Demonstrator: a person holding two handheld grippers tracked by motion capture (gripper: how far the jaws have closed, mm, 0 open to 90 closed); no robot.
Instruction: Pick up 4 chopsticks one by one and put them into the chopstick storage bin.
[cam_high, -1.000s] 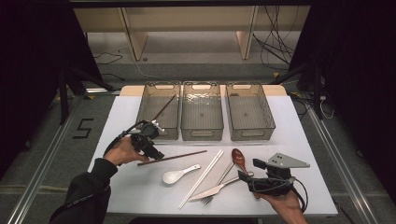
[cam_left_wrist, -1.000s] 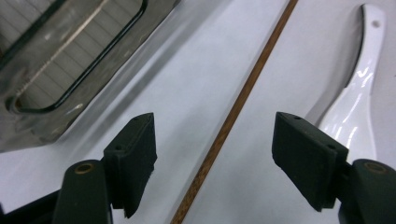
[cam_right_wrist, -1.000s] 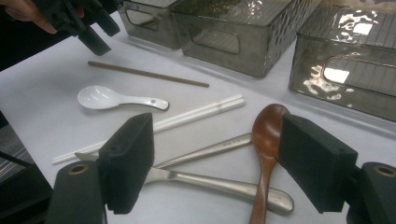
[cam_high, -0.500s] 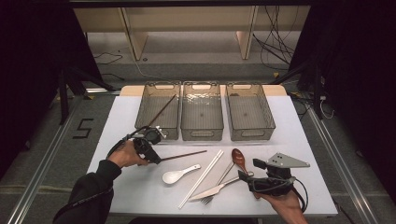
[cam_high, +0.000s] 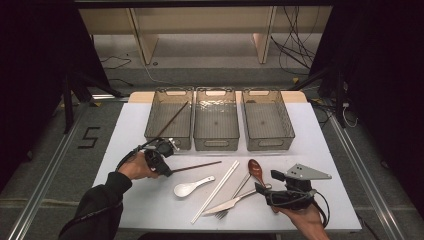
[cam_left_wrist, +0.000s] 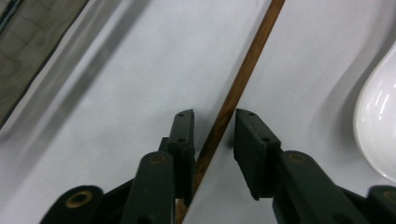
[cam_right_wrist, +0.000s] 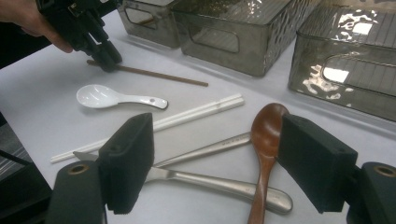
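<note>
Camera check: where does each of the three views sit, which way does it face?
High view: above the person's side, facing forward and down on the table; both forearms enter from the bottom.
Left gripper view: on the left hand-held gripper, facing down; jaws, just closing, straddle the brown chopstick.
Right gripper view: on the right hand-held gripper, low, facing the bins.
Shared: the white spoon shows in all three.
</note>
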